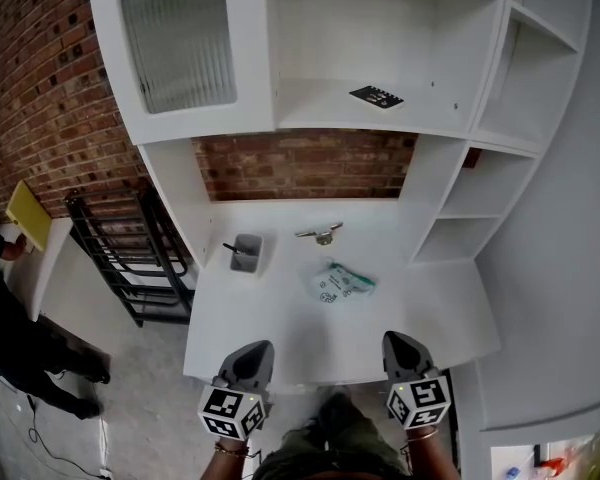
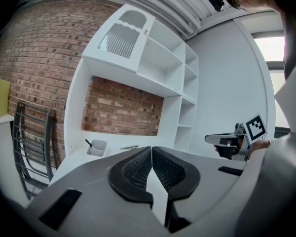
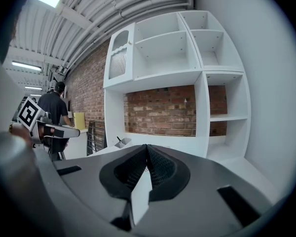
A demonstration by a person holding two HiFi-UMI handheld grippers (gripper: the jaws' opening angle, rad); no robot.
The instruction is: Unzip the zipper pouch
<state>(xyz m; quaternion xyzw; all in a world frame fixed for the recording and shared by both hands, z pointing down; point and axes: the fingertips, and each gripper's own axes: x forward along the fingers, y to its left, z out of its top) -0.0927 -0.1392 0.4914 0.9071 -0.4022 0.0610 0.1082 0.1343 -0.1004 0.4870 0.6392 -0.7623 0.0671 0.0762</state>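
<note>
The zipper pouch, clear with green and white contents, lies flat in the middle of the white desk. Both grippers hover over the desk's near edge, well short of the pouch. My left gripper is shut and empty, its jaws meeting in the left gripper view. My right gripper is likewise shut with nothing held. In both gripper views the jaws hide the pouch. Each gripper shows in the other's view: the right gripper and the left gripper.
A grey pen cup stands left of the pouch and a small metal object lies behind it. White shelves rise behind the desk, with a black item on one. A black rack and a person are at the left.
</note>
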